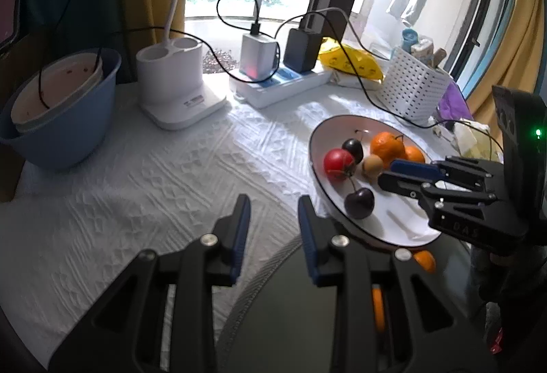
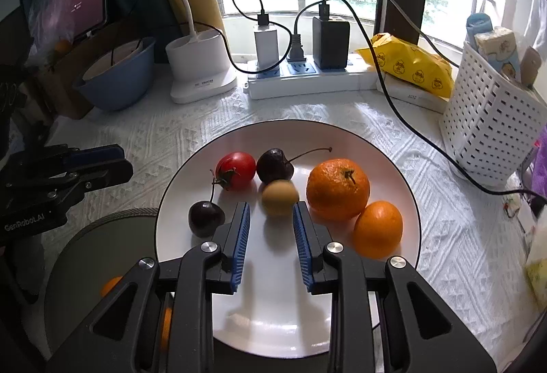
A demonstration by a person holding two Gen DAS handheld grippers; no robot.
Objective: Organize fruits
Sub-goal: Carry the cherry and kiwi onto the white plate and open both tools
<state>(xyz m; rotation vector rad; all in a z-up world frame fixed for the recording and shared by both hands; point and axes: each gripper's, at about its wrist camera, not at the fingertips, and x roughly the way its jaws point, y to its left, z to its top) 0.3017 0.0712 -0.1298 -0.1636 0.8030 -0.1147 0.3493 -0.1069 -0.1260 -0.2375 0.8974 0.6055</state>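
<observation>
A white plate (image 2: 342, 140) holds a red tomato (image 2: 237, 170), two dark cherries (image 2: 274, 165) (image 2: 205, 218), a tan round fruit (image 2: 279, 197) and two oranges (image 2: 337, 189) (image 2: 377, 229). My right gripper (image 2: 271, 214) is open above the plate, its fingertips just short of the tan fruit. My left gripper (image 1: 273, 207) is open and empty over the white cloth, left of the plate (image 1: 319, 140). A dark grey plate (image 2: 95, 236) lies under the white plate's left edge, with an orange piece (image 2: 111, 285) on it.
A blue bowl (image 1: 65, 140), a white lamp base (image 1: 174, 89), a power strip with chargers and cables (image 2: 307, 80), a yellow snack bag (image 2: 410, 65) and a white perforated basket (image 2: 489, 130) line the back by the window.
</observation>
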